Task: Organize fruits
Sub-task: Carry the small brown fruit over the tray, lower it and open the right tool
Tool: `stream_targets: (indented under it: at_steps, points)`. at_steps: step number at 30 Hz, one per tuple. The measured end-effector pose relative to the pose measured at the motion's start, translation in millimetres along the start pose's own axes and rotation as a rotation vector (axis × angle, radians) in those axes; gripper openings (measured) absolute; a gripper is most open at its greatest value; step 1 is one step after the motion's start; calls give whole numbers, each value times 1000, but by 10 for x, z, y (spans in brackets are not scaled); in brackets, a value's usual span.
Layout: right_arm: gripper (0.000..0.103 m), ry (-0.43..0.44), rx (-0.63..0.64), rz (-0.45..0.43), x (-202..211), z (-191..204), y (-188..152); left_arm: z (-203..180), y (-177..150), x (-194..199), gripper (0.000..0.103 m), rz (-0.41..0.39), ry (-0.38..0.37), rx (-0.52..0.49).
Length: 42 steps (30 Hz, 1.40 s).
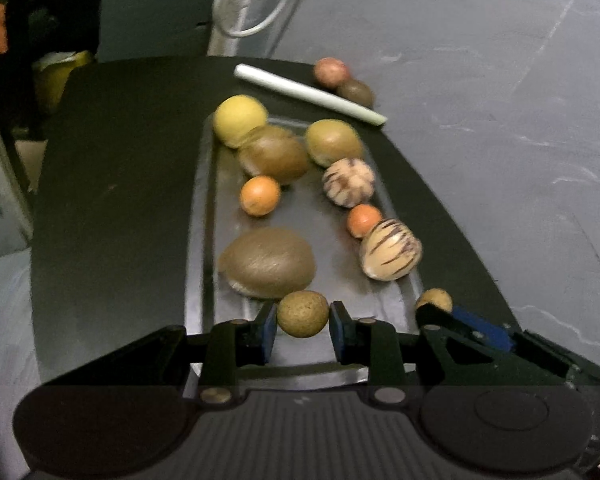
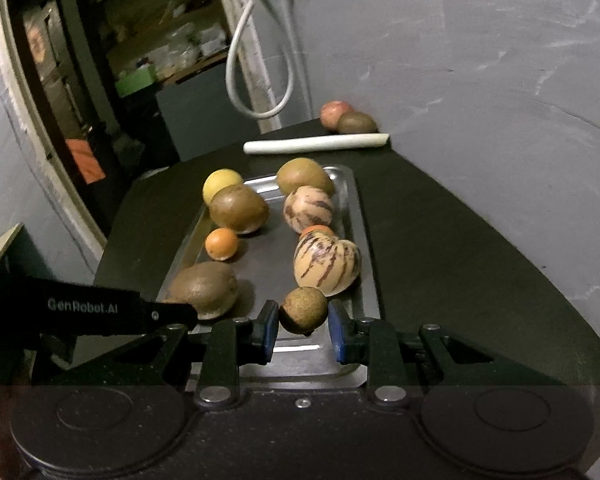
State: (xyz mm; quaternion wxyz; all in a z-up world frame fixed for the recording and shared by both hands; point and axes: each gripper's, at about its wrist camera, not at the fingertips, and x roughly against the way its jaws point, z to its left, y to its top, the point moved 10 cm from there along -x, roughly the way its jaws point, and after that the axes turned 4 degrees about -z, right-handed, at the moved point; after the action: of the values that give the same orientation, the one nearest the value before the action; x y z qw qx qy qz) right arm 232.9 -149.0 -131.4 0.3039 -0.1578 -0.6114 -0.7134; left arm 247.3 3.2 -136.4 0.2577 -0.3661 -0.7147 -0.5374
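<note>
Each gripper is clenched on one small round speckled brown fruit. The left gripper holds its small brown fruit over the near end of the shallow rectangular metal tray. The right gripper holds the second small brown fruit in the same way; in the left wrist view it shows at 4 o'clock, at the near right corner of the tray.

On the tray lie eight fruits: three large brown oval ones, the nearest at 7 o'clock just beside the left gripper, two cream fruits with dark stripes, two small oranges and one round yellow fruit at 11 o'clock.

Beyond the tray, at 12 o'clock on the black round table, lies a long white stalk. Behind it rest a reddish round fruit and a dark brown one, touching. A grey cable loop hangs on the grey wall.
</note>
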Motion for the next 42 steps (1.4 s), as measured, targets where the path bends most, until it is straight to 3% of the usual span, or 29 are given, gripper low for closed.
stream_targets:
  at_steps: [16, 29, 42]
  points:
    - [29, 63, 123, 86, -310, 108, 69, 206, -133, -30, 31, -51, 112, 51]
    - [29, 34, 198, 161, -556, 141, 15, 343, -145, -166, 31, -46, 99, 154]
    - [30, 8, 171, 173, -654, 97, -62, 355, -161, -217, 31, -27, 98, 129]
